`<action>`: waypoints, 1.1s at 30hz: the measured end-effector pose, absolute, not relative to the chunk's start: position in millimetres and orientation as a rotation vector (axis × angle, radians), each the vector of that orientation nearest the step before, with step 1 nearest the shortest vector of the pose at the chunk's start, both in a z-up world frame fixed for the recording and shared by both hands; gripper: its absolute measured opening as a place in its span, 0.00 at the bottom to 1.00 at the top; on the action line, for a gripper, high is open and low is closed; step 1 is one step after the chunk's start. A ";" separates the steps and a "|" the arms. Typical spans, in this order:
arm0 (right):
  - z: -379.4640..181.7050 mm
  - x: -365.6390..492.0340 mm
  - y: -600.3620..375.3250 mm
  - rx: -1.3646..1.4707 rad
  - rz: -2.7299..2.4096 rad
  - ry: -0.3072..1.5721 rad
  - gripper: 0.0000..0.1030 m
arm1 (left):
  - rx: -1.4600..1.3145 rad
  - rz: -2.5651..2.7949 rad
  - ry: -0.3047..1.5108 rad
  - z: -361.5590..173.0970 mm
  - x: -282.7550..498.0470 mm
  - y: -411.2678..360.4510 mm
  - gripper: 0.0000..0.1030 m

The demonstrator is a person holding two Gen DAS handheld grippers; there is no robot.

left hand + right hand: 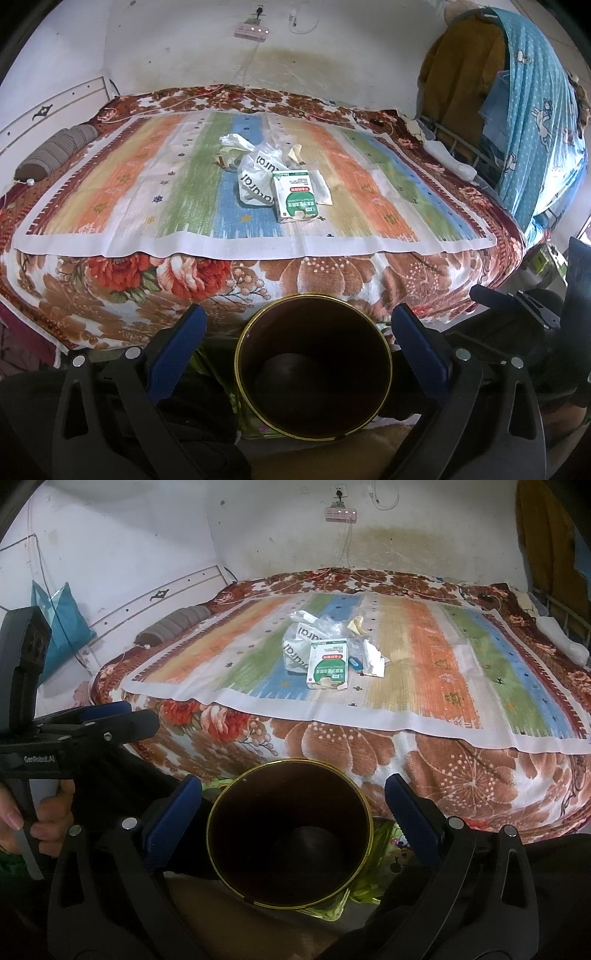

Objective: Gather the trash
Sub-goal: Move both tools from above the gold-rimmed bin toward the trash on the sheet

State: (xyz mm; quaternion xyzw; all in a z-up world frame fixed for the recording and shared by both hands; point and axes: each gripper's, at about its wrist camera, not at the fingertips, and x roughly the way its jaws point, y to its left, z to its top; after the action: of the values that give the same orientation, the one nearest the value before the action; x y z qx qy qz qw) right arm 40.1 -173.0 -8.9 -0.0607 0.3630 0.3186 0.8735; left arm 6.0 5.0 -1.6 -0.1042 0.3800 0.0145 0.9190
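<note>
Nothing is collected yet: the trash pile (273, 173), a green-and-white carton (295, 197) among it, lies mid-bed, well beyond the empty bin (314, 376). Left gripper (299, 332) and right gripper (293, 805) hover released above the bin; next comes reaching for the carton.

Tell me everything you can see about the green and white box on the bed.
The green and white box looks like a small flat cardboard carton with printed text, a red label strip and a green curved design. It lies flat on the striped cloth, at the near edge of the trash pile. Its far end rests against the white plastic bag. Neither pair of tongs touches it.
</note>
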 end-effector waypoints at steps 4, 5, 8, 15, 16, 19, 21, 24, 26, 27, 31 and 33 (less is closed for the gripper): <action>-8.9 40.2 -173.3 -0.131 0.668 0.760 0.92 | -0.216 0.029 0.781 -1.8 6.0 5.5 0.95; -8.9 40.2 -173.1 -0.132 0.668 0.759 0.92 | -0.217 0.029 0.781 -1.8 6.3 5.1 0.95; -8.9 40.1 -173.1 -0.135 0.667 0.759 0.92 | -0.214 0.028 0.781 -2.1 5.7 6.0 0.95; -9.5 41.1 -172.1 -0.135 0.666 0.761 0.92 | -0.212 0.027 0.780 -1.6 7.3 5.9 0.95; -10.1 42.1 -171.3 -0.138 0.667 0.763 0.92 | -0.217 0.031 0.781 -0.5 9.5 7.3 0.95; -11.1 44.9 -171.4 -0.140 0.671 0.767 0.92 | -0.233 0.035 0.786 2.5 17.3 12.8 0.95; -10.6 47.7 -169.7 -0.141 0.676 0.771 0.92 | -0.232 0.037 0.785 6.5 22.9 15.4 0.95; -9.4 53.9 -170.5 -0.138 0.690 0.780 0.92 | -0.232 0.045 0.782 10.5 30.0 22.4 0.94; -8.6 58.0 -166.9 -0.144 0.689 0.783 0.92 | -0.233 0.044 0.788 11.2 35.7 24.4 0.95; -8.8 60.5 -161.0 -0.149 0.688 0.784 0.92 | -0.230 0.045 0.792 11.8 39.4 24.7 0.95; -7.3 69.8 -151.3 -0.168 0.680 0.774 0.92 | -0.192 0.072 0.788 16.1 53.6 30.8 0.95; -6.5 73.2 -146.2 -0.176 0.677 0.768 0.92 | -0.173 0.087 0.786 17.9 59.6 34.5 0.94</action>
State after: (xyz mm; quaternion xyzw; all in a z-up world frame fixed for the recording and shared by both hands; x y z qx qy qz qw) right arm 73.2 -146.2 -6.5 -0.0841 0.3671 0.3235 0.8680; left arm 59.6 34.5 17.9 -0.0843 0.3821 0.0423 0.9193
